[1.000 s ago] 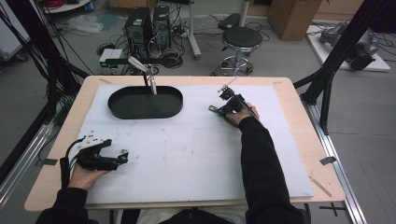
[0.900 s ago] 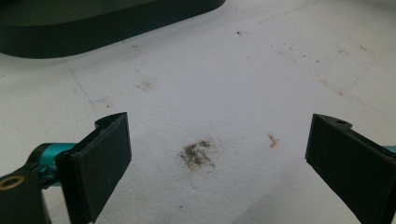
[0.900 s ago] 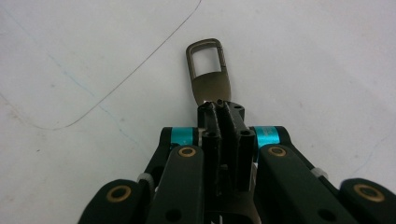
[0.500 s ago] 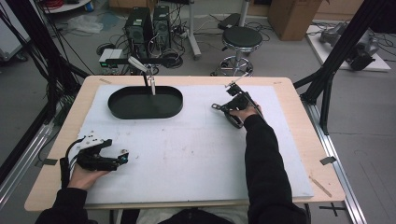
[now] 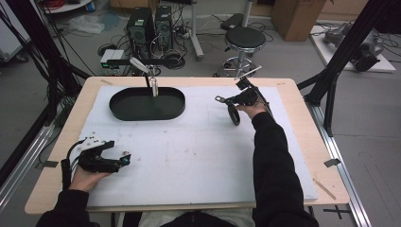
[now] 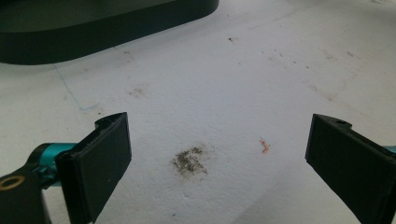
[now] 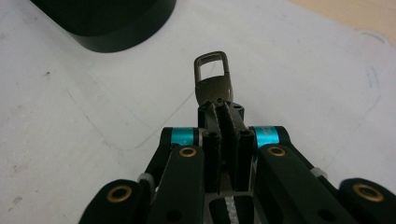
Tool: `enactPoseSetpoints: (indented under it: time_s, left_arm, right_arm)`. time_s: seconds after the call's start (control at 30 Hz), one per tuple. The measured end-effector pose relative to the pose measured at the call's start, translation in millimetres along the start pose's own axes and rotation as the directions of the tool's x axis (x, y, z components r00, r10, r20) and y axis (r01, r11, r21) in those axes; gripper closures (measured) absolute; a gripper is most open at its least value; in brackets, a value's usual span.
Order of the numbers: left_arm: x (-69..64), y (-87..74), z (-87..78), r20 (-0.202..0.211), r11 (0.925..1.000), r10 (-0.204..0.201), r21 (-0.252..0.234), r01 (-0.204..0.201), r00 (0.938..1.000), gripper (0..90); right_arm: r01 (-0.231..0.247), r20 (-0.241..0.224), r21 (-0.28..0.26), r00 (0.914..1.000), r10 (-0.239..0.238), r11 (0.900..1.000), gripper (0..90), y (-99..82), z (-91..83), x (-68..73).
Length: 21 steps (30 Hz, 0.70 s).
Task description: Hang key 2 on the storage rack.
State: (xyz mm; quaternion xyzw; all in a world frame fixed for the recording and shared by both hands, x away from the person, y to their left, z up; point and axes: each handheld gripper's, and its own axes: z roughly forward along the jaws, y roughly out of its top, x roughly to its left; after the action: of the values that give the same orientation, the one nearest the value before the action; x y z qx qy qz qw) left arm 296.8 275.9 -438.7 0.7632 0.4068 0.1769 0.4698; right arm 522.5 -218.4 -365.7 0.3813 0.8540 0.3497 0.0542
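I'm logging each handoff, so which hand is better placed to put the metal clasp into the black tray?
Right: the right gripper is shut on the metal clasp near the black tray; the left gripper rests open and empty.

A black oval plastic tray (image 5: 146,105) lies at the far left of a white foam sheet (image 5: 198,151) that covers most of the light wooden surface (image 5: 302,101). A small metal stand with a pale tilted head (image 5: 150,80) rises at the tray's far rim. The sheet carries a dark smudge (image 6: 189,160) and a tiny orange scrap (image 6: 265,147). On the grey floor beyond stand a black round stool (image 5: 245,40), two black computer towers (image 5: 150,23) and a brown cardboard box (image 5: 295,16).
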Motion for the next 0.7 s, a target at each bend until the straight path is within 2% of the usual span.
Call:
enactPoseSetpoints:
  time_s: [0.07,0.13,0.23,0.5,0.7]
  left_arm:
    - [0.0,0.2,-0.2,-0.002,1.0,0.0,-0.003,0.0,1.0,7.5]
    - [0.6,0.4,-0.7,-0.001,1.0,0.001,-0.004,-0.001,1.0,7.5]
    - [1.1,0.5,-1.7,0.0,1.0,-0.003,-0.007,0.003,1.0,7.5]
    - [-0.4,0.5,-1.6,0.006,1.0,-0.002,-0.009,0.002,1.0,7.4]
    - [0.0,0.7,-1.6,0.009,0.9999,-0.002,-0.013,0.002,1.0,7.5]
  right_arm:
    - [0.022,0.01,-0.009,0.9997,-0.022,0.9997,86.5,9.5,-4.9,7.5]
    - [0.041,-0.006,-0.03,0.9991,-0.041,0.9987,86.5,17.8,-7.9,12.5]
    - [0.047,-0.023,-0.054,0.9986,-0.048,0.9974,86.6,27.5,-9.7,19.7]
    - [0.07,-0.046,-0.06,0.9963,-0.073,0.9958,86.6,46.3,-8.0,38.3]
    - [0.092,-0.079,-0.093,0.992,-0.099,0.9915,86.5,61.2,-6.8,51.4]
